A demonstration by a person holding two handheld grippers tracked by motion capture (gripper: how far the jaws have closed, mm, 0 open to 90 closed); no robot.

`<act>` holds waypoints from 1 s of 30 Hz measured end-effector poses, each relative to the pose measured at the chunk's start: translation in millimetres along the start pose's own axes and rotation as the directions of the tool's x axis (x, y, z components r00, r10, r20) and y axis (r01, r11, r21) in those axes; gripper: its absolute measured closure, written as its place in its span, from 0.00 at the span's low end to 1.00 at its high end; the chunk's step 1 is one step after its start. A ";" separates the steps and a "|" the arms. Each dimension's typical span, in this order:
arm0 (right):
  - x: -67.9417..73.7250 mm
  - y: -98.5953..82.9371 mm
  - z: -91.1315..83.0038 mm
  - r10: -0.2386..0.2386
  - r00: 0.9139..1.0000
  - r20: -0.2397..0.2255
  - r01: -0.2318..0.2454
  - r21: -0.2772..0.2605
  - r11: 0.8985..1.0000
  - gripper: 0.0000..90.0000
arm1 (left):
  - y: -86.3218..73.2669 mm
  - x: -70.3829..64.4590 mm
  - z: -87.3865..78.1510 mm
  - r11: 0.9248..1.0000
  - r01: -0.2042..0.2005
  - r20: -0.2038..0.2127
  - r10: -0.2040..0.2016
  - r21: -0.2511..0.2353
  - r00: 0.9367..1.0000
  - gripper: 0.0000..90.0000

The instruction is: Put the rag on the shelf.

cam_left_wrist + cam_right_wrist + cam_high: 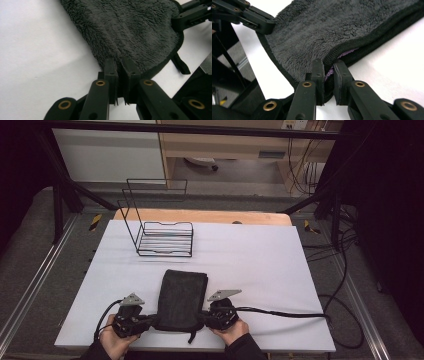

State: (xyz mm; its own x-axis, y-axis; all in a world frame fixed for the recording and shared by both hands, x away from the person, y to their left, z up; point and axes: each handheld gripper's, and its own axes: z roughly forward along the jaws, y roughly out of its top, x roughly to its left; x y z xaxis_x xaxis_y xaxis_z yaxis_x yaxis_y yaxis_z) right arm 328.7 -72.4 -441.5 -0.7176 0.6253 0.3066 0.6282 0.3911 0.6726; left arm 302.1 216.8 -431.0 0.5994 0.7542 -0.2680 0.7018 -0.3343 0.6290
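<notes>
While the person's hands sit low at the near edge of the white surface (260,265), a folded dark grey towel (181,300) lies flat between them, close to that edge and roughly in the middle from side to side. The left tongs (146,321) bite the towel's near left corner, and the right tongs (204,318) bite its near right corner, so both pinch the same short end of the cloth.

From the left gripper view, the two black jaws stand almost together, with the fluffy edge of the towel (130,30) squeezed in the narrow slot between them; the right tongs (178,20) show farther off at the top right, nipping the other corner. A small dark tab (180,64) hangs out from the hem and lies on the surface there.

From the right gripper view, the jaws are likewise closed on the towel (332,30), gripping its stitched border, and a sliver of purple lining (348,53) peeks out between the layers just above the jaws. The left tongs (268,26) show at the upper left of that view, touching the far corner.

Farther back on the surface, well apart from the towel and a little to the left, a black wire rack (161,231) stands upright with its tall back frame rising behind a low basket.
</notes>
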 end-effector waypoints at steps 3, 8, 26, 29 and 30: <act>-3.1 -1.8 1.3 -0.021 1.000 0.002 0.021 0.018 1.000 0.88 | -1.8 -4.6 0.8 1.000 -0.013 -0.013 0.013 -0.005 1.000 0.92; -3.5 -5.4 3.1 -0.079 0.997 0.027 0.079 -0.002 0.997 0.68 | -1.6 -0.1 -0.7 0.999 -0.041 -0.021 0.041 -0.002 0.999 0.85; -20.3 11.2 -16.5 -0.124 0.987 0.099 0.135 -0.109 0.985 0.06 | 24.7 33.5 -11.9 0.990 -0.114 -0.056 0.110 -0.079 0.992 0.22; -21.9 13.4 -18.3 -0.130 0.985 0.114 0.143 -0.112 0.983 0.05 | 31.2 35.8 -11.1 0.989 -0.128 -0.065 0.123 -0.068 0.990 0.16; -22.6 14.0 -18.8 -0.132 0.983 0.125 0.146 -0.114 0.983 0.05 | 33.2 36.1 -10.6 0.989 -0.129 -0.071 0.124 -0.069 0.990 0.15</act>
State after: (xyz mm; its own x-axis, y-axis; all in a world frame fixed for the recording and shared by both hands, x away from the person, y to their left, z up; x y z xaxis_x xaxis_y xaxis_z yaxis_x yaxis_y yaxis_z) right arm 348.0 -93.7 -426.4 -0.7510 0.6476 0.1288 0.4781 0.3989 0.7825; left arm 343.0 238.9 -412.0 0.6534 0.7448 -0.1354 0.5900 -0.3890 0.7075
